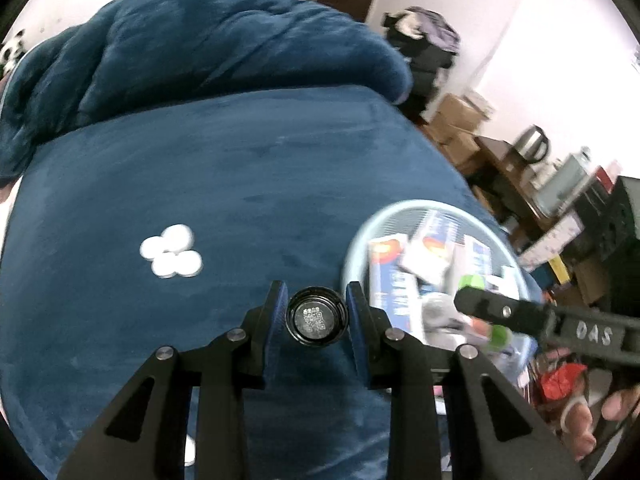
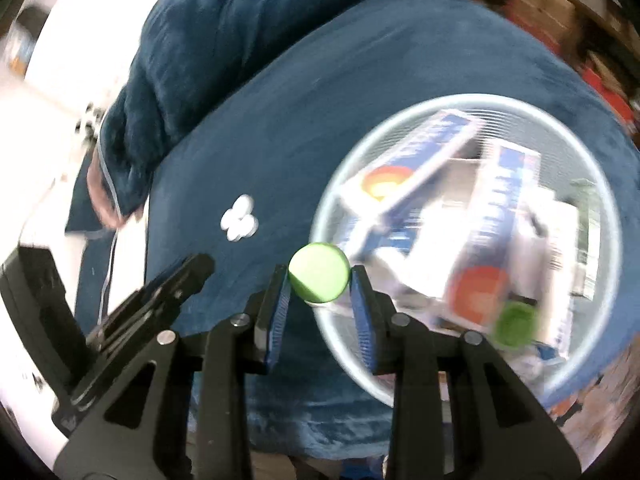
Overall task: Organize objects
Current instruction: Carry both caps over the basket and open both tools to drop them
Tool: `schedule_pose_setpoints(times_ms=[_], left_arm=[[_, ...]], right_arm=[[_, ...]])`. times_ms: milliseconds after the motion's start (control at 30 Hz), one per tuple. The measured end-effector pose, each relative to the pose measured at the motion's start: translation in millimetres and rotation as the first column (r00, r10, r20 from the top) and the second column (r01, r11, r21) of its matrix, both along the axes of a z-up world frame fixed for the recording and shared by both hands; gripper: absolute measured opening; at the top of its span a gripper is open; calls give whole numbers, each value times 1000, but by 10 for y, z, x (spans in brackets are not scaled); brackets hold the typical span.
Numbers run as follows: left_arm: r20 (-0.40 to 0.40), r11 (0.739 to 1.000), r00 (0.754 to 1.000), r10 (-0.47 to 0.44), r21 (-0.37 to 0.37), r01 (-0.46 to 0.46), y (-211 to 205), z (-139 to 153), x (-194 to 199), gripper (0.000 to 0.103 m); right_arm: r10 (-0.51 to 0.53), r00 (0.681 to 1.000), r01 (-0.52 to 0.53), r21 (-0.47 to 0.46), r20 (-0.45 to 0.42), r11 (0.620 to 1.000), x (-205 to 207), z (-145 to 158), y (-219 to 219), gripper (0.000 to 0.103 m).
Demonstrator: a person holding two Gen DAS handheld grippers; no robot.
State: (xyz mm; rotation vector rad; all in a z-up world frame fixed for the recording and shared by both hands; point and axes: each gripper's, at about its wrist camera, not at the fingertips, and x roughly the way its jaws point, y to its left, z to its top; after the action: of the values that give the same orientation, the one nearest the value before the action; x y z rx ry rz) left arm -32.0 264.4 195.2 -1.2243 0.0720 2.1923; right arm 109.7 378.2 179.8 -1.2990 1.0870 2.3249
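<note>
Two grippers, both clenched on small round things above a blue bedspread (image 1: 240, 168). Left gripper (image 1: 317, 300) grasps a black cap (image 1: 317, 318) between its blue pads; the cap's open side faces the camera, with a code label inside. Right gripper (image 2: 320, 280) grasps a green cap (image 2: 319, 272), its flat top towards the lens.

Pale blue mesh basket (image 1: 420, 205) sits on the bedspread to the right of the left gripper. Inside it: several blue-and-white boxes (image 1: 390, 280) with orange-red marks, lying crosswise over each other, and another green cap (image 2: 514, 325) near the basket's near edge. Contents blurred; print unreadable.

Four white discs (image 1: 171, 251) lie in a touching cluster on the bedspread, left of the basket and well apart from it.

Right gripper shows in the left view over the basket's near side. A crumpled blue duvet (image 1: 180, 40) is heaped at the far side. A hand (image 1: 588, 420) shows at lower right in the left view.
</note>
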Motion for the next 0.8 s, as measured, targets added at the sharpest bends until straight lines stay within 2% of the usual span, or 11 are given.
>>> schedule_pose_setpoints(times_ms=[67,267,467,600,633,667,700,733,800], left_arm=[[-1,999,999,-37,5,37,159,19,93,31],[11,993,993,-114,10,114,560,4,305,31],[41,984,983,-178,27,177,862,-101,451,31],[53,981,980,-193,36,191,956,-176,478,31],[53,981,980,-190,39,188,970,-190,480,34],[53,982,981,-186,35,184,982,-195,482,41],[54,983,981,-185,32,183,985,-201,477,66],[52,982,981,-185,35,183,982,-194,479,87],[44,983,983,-177,48,174,942,-160,474,93]], right_arm=[[-63,998,63,-6,-10,998,161,15,155,32],[-163,986,163,-14,-22,986,428,50,379,32],[-223,975,223,4,-16,975,586,41,492,32],[-249,968,248,32,23,968,655,15,566,33],[-255,966,253,43,41,966,645,2,576,33],[-266,961,262,61,76,963,638,-22,587,36],[-273,958,267,71,92,961,664,-31,597,40],[-282,954,275,82,105,958,695,-39,617,52],[-292,952,283,93,97,955,727,-18,637,62]])
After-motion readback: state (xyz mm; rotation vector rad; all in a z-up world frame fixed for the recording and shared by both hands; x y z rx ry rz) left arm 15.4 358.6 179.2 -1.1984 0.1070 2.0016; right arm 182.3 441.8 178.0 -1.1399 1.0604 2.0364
